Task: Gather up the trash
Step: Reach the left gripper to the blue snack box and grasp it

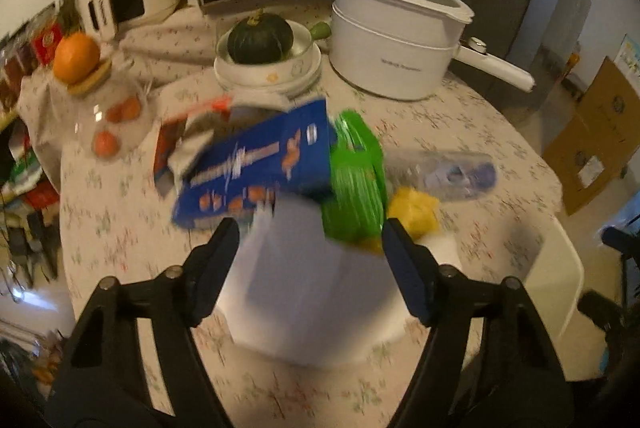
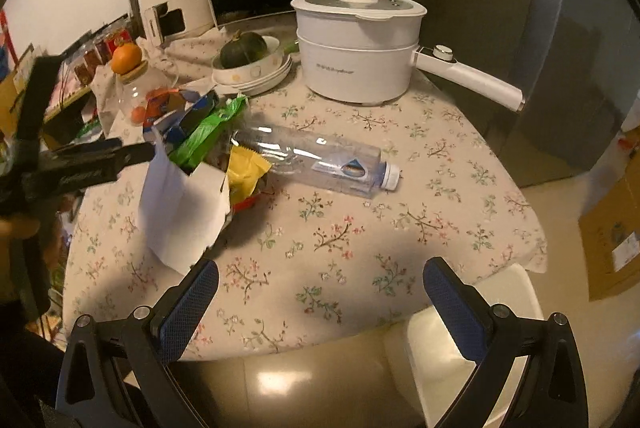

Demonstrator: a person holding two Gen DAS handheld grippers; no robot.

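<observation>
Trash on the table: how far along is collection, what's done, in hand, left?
Done: nothing visibly collected; no bin or bag in view. In hand: nothing. The left tool is open, straddling the white paper box; whether it touches is unclear. The right tool is open and empty. Left: blue carton, green wrapper, yellow wrapper and clear plastic bottle, all on the table.

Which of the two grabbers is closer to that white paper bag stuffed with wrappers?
Left. The left gripper has its open jaws on either side of the white paper bag. The right gripper hovers open near the table's edge, the bag off to its left.
</observation>
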